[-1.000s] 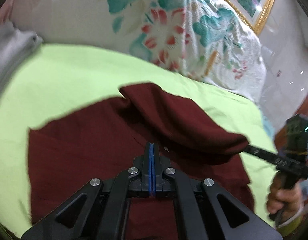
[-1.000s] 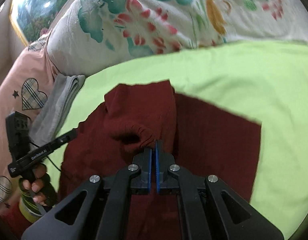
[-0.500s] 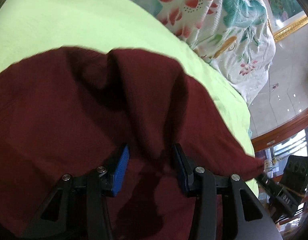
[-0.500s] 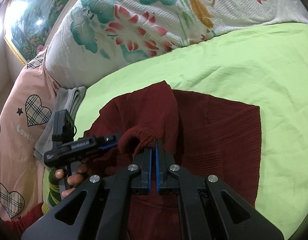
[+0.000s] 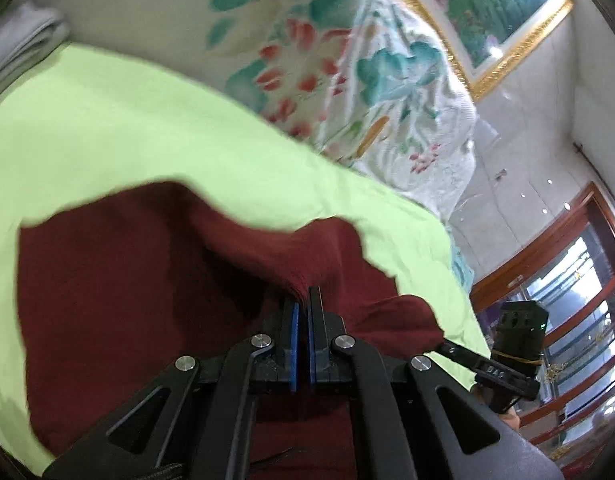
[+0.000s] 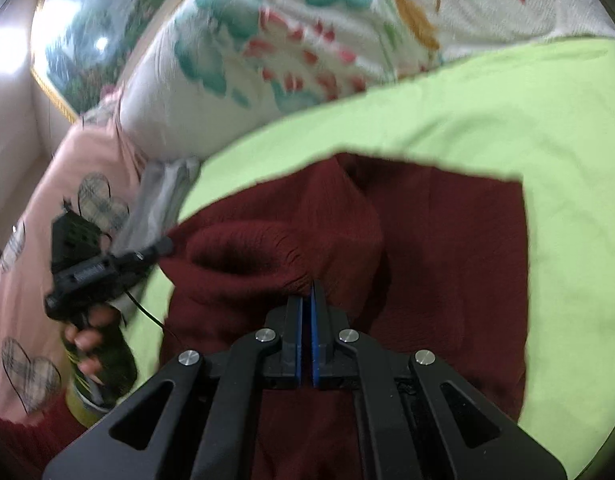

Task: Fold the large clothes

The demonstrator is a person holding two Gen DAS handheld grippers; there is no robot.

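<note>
Only writing I can spot is white lettering on the side of the black handheld left gripper at mid-left of the right wrist view, and a small marking on the black right gripper at lower right of the left wrist view. Both are too blurry to read.

The dark red ribbed knit sweater is spread over the lime green bedsheet, filling the lower centre of both views. Its knit looks finely ribbed, and a fold bunches up into a hump in the middle.

Both tools are pinched tight on that sweater: the left one has its blue-lined pads clamped on a gathered ridge of fabric at frame centre, the right one likewise nips a bunched edge.

Behind it, at the top, sits a textured white quilt with teal and red flower print. A pink pillow with plaid hearts is at far left, a folded grey cloth beside it, a gold-framed landscape painting up in the corner.
</note>
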